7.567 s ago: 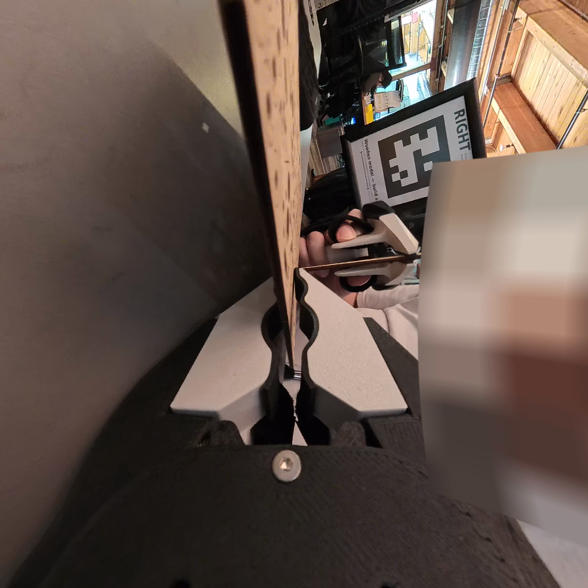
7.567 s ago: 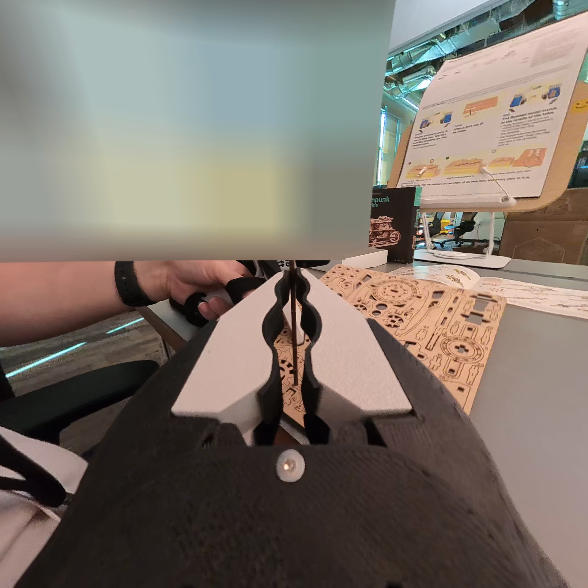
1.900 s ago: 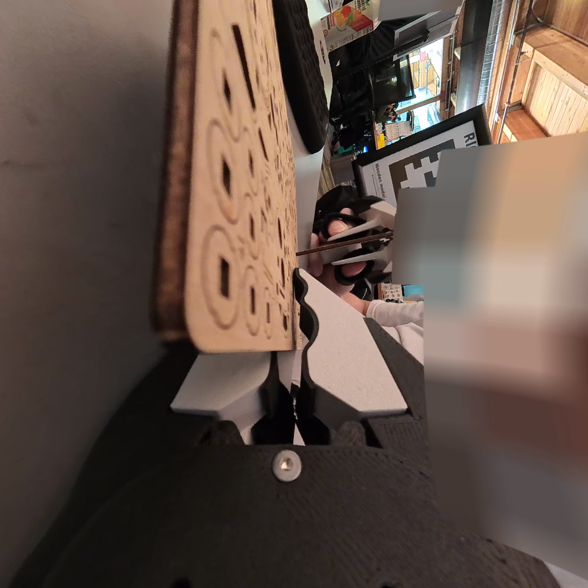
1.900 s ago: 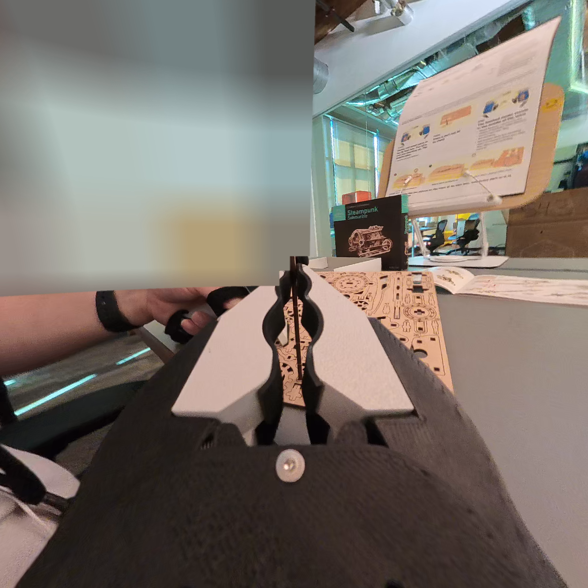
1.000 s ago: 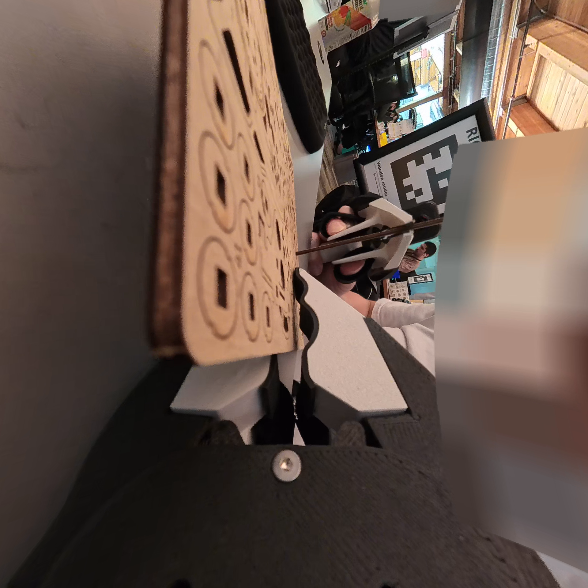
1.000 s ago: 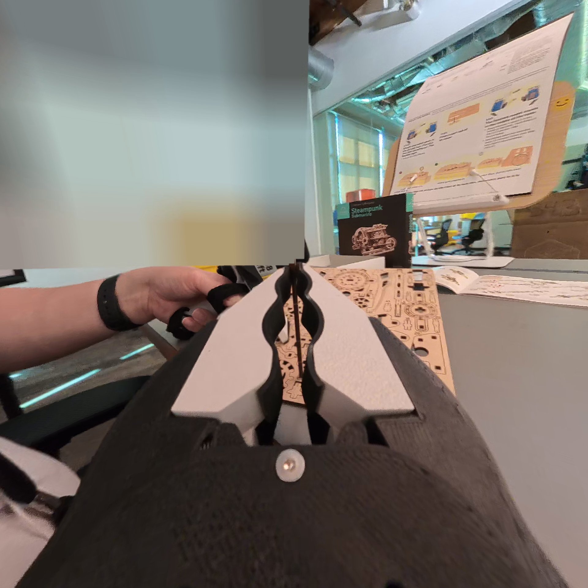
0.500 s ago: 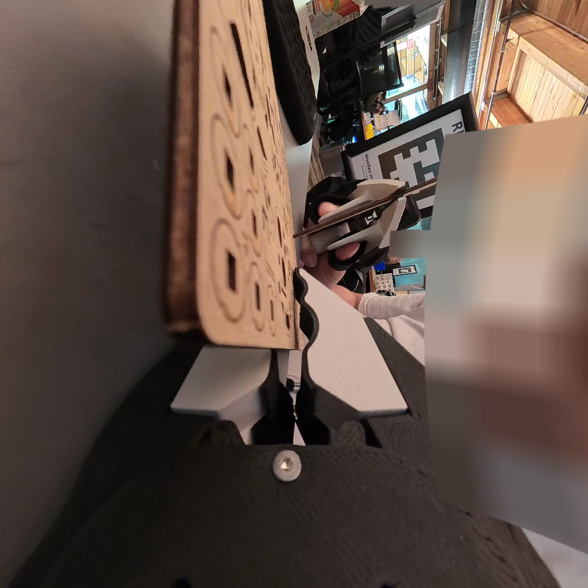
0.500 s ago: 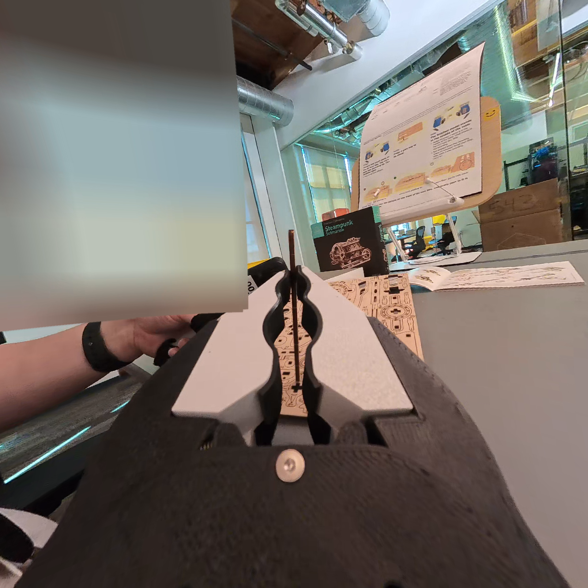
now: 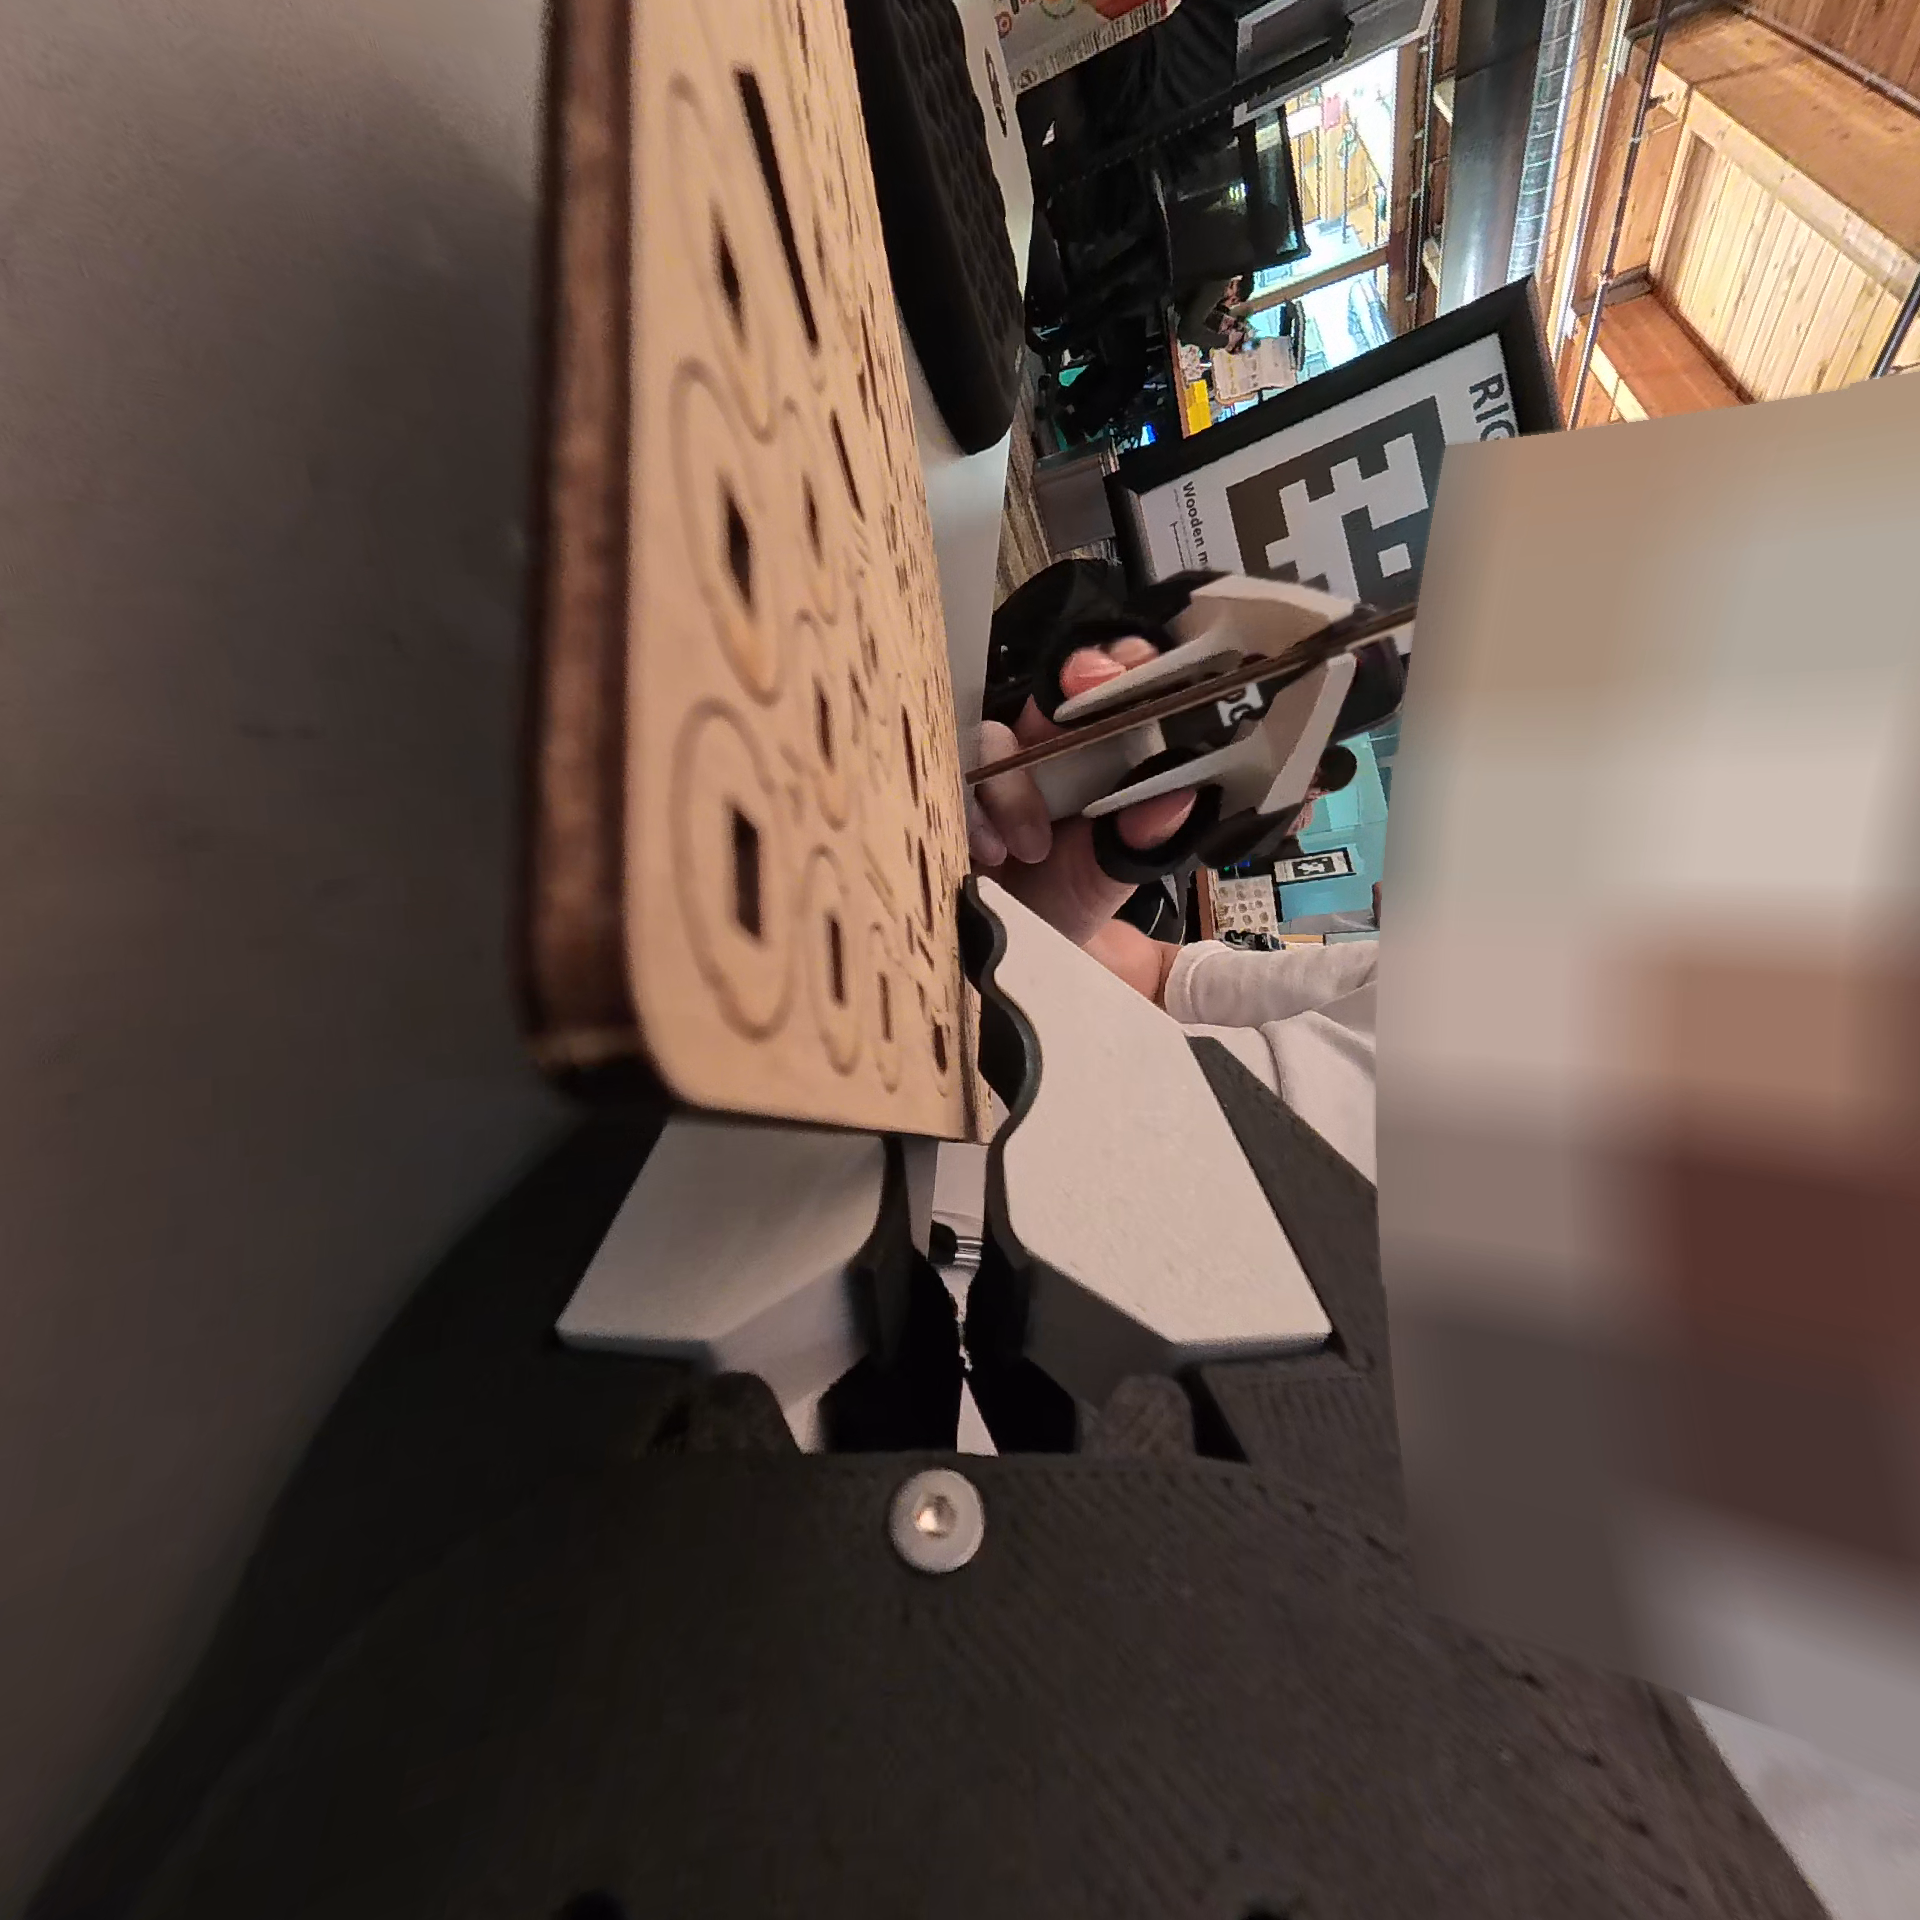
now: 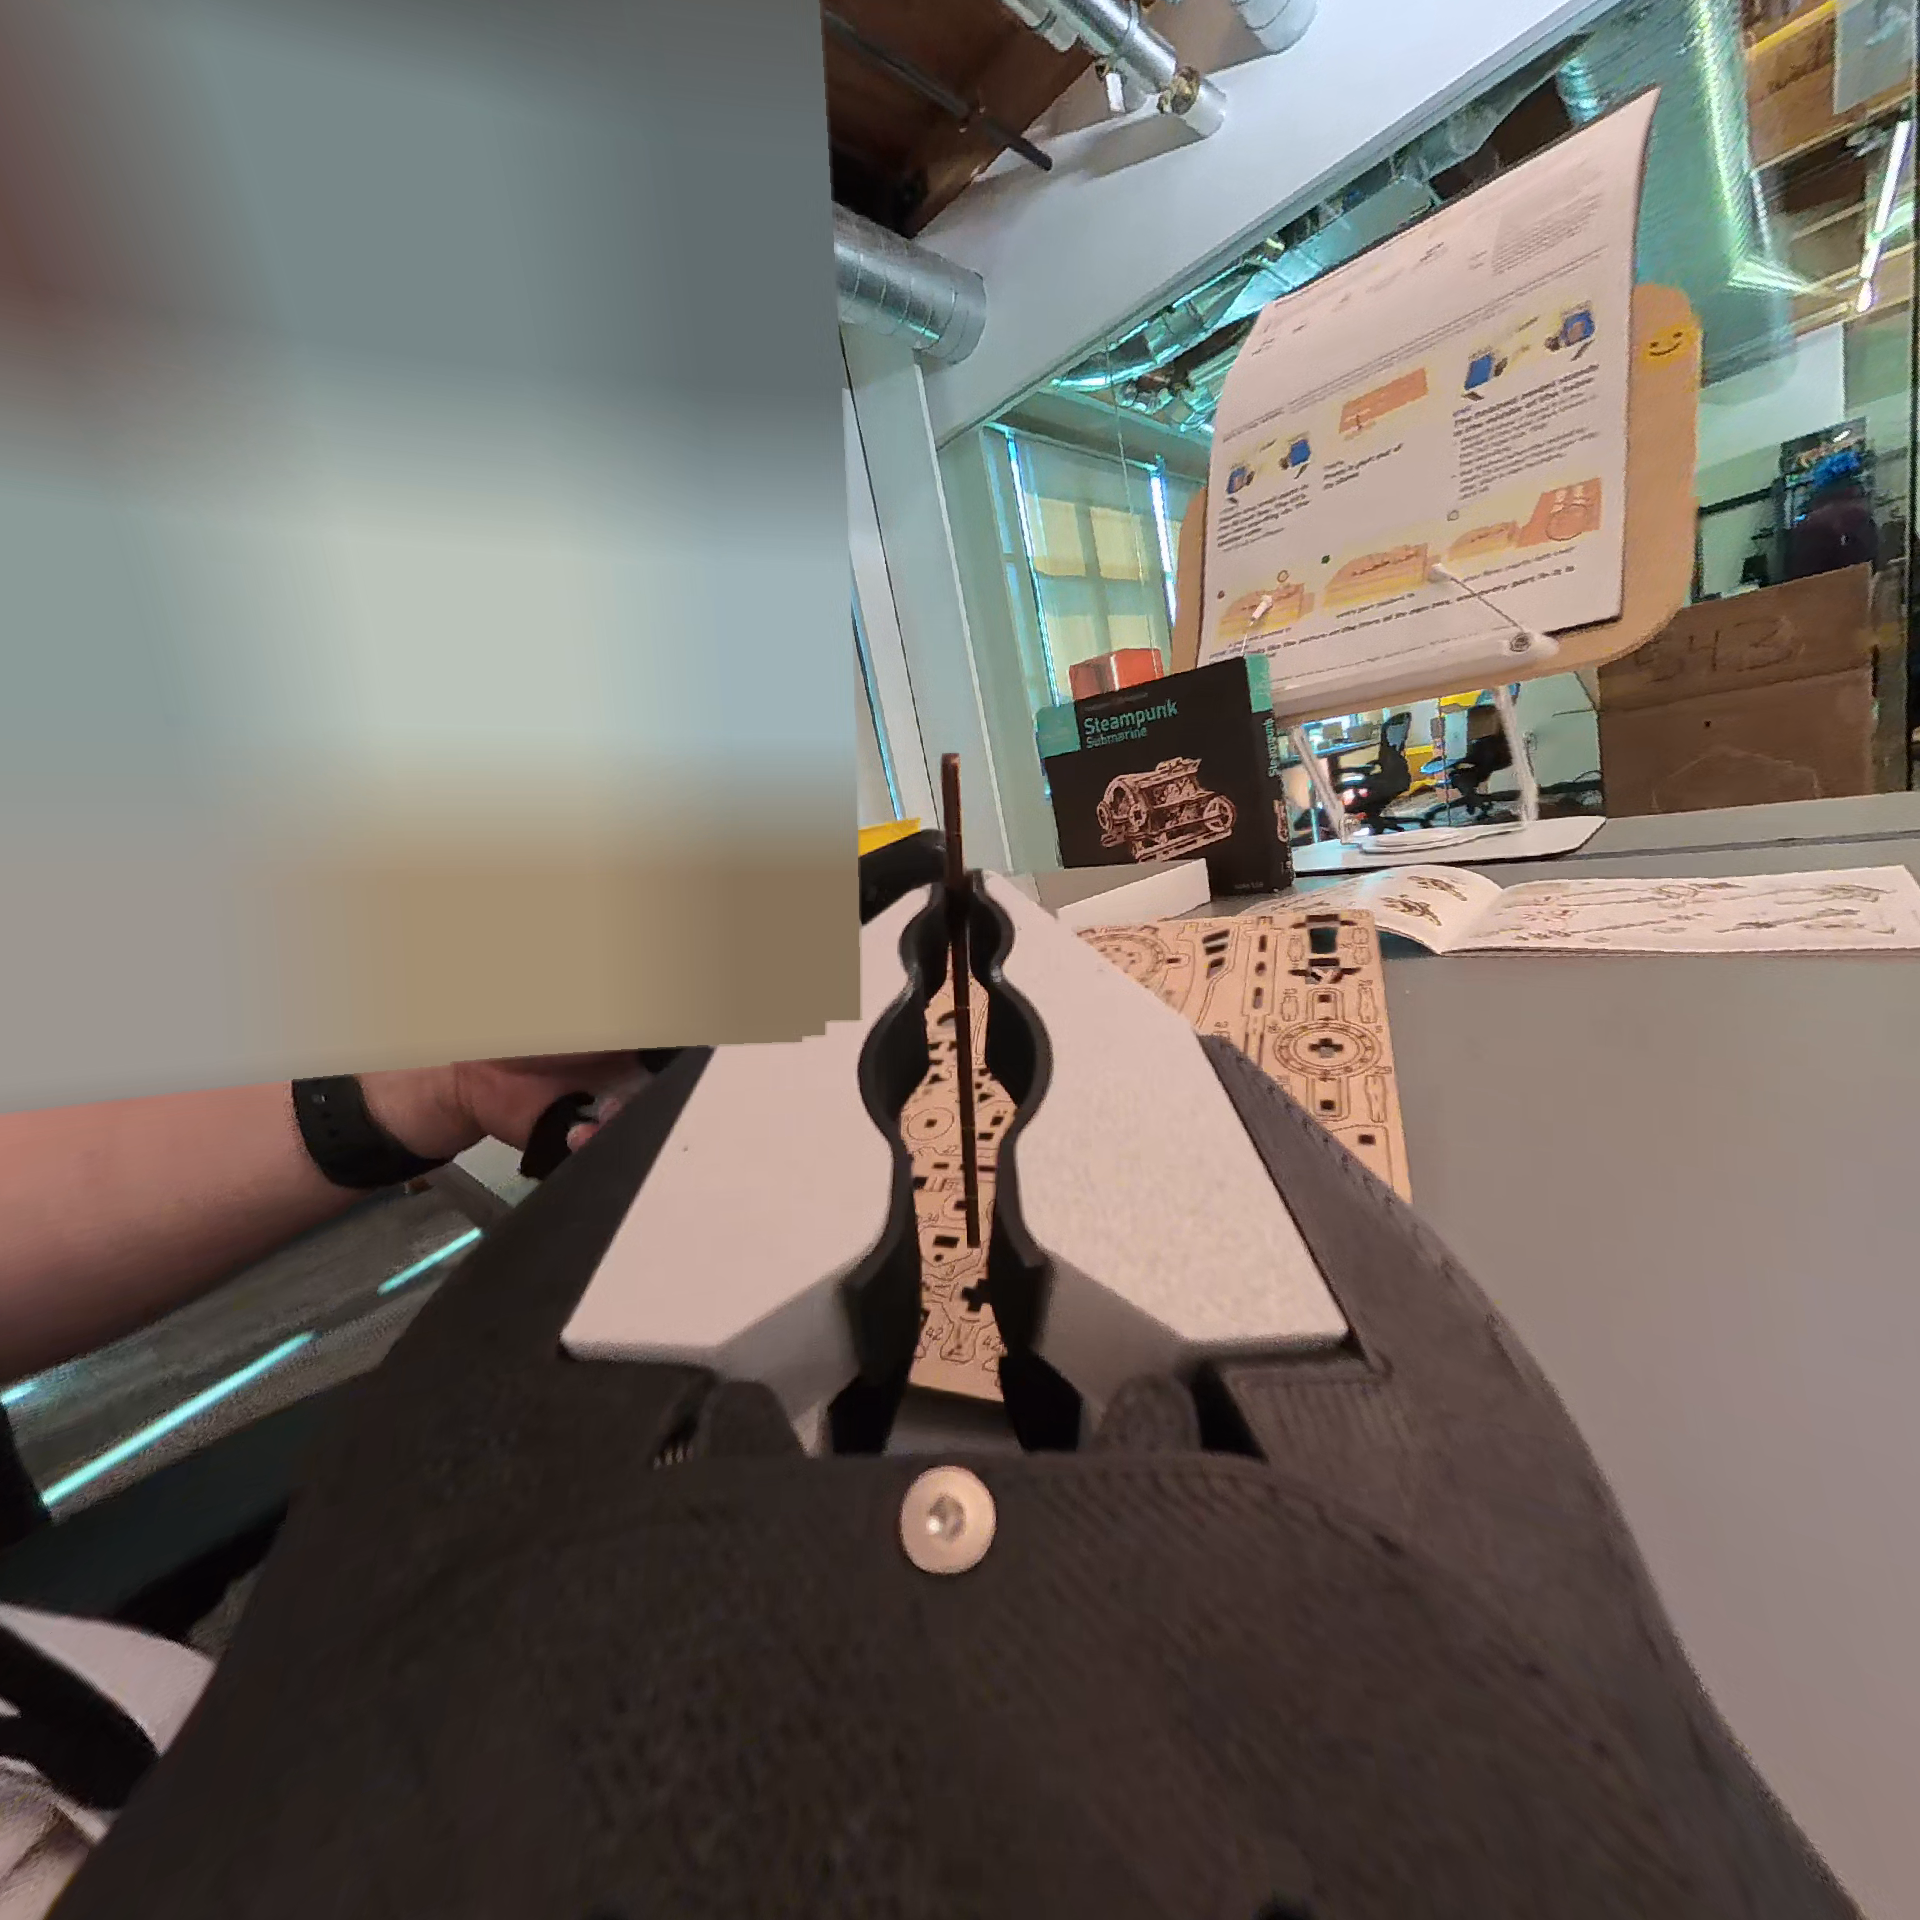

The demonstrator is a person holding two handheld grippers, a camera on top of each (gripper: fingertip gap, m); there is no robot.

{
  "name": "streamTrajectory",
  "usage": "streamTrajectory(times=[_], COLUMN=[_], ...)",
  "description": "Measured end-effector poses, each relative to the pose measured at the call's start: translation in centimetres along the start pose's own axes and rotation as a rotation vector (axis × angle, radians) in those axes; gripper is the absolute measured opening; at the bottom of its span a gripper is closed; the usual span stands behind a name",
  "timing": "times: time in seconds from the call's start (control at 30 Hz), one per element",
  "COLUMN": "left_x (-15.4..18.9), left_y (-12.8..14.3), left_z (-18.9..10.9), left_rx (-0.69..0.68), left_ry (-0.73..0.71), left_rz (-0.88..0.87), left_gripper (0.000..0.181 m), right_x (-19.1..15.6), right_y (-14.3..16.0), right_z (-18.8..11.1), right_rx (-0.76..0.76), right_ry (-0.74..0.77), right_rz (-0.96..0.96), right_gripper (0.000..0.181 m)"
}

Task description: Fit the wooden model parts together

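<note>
A flat laser-cut wooden sheet [image 10: 1320, 1039] lies on the grey table [image 10: 1662, 1299]. In the left wrist view the sheet [image 9: 769, 727] fills the near field and covers my left finger. My left gripper [image 9: 964, 914] is shut on the sheet's near edge. My right gripper [image 10: 961, 894] is shut on a thin dark wooden part [image 10: 951, 821], seen edge-on and sticking out past the fingertips. It is held above the sheet. The right gripper [image 9: 1081, 743] also shows in the left wrist view, with its part [image 9: 1351, 634] tilted and its tip close to the sheet.
A black kit box [image 10: 1164, 790] stands at the back, beside an instruction page on a stand [image 10: 1423, 416]. An open booklet [image 10: 1662, 914] lies right of the sheet. A framed marker sign [image 9: 1330, 499] and a black textured pad [image 9: 935, 208] are beyond. A hand with a black wristband [image 10: 343, 1132] is left. My right fingertips sit around 9 cm from my left ones.
My right gripper has tilted upward with its wooden part, so the sheet sits lower in its view. My left gripper keeps its hold on the sheet, which now shows more of its face.
</note>
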State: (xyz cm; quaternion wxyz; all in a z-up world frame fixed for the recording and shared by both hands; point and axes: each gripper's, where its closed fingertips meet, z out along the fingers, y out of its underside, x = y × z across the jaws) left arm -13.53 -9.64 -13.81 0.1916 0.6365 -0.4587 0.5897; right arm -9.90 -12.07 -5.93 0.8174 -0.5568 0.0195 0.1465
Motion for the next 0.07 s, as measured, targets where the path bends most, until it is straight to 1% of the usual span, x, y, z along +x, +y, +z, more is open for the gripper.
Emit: streamTrajectory(times=[0.03,0.07], left_x=[0.00,0.00], left_y=[0.01,0.01], left_z=[0.01,0.00], left_rx=[-0.001,-0.001], left_ry=[0.000,0.000], left_rz=[0.000,0.000], left_gripper=[0.000,0.000], right_x=[-0.21,-0.35], right_y=[0.09,0.01], right_z=[0.09,0.12], right_rx=[-0.009,-0.009], right_ry=[-0.003,0.001], right_rz=[-0.020,-0.042], right_gripper=[0.003,0.003])
